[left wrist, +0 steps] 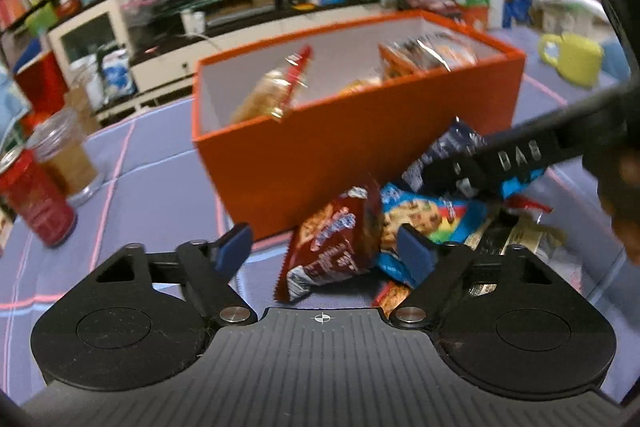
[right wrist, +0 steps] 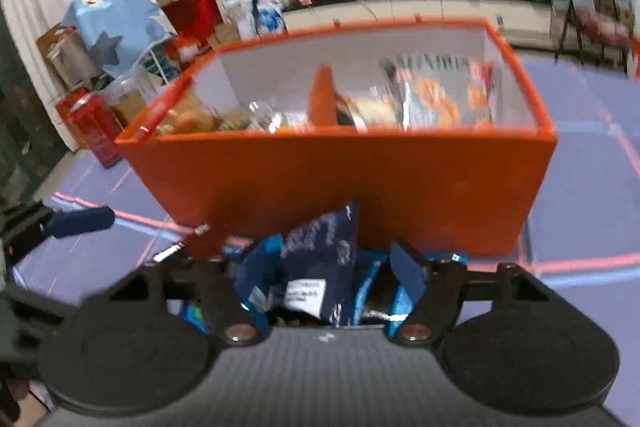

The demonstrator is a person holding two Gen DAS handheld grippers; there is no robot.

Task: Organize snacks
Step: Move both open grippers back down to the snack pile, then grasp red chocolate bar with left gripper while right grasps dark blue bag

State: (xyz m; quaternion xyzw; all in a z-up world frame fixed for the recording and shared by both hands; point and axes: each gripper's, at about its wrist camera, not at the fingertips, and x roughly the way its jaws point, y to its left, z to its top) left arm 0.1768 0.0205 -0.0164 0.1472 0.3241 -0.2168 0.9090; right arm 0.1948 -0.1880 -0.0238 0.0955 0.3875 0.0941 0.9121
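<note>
An orange box (left wrist: pixel 360 155) with white inner walls stands on the purple tablecloth and holds several snack packets. Before it lies a pile of packets. My left gripper (left wrist: pixel 324 247) is open around a brown-red cookie packet (left wrist: pixel 332 247); its left pad stands clear of the packet. Beside that lies a light blue cookie packet (left wrist: pixel 424 215). In the right wrist view my right gripper (right wrist: pixel 316 259) is open around a dark blue packet (right wrist: pixel 320 243), with a gap at the right pad. An orange divider (right wrist: pixel 320 95) splits the box (right wrist: pixel 340 179). One of the right gripper's fingers (left wrist: pixel 516 151) reaches over the pile.
A red can (left wrist: pixel 36 203) and a glass jar (left wrist: pixel 64 155) stand left of the box. A yellow mug (left wrist: pixel 576 59) sits at the right rear. A cluttered TV stand and shelves fill the background. The left gripper's blue pad (right wrist: pixel 76 221) shows at the left.
</note>
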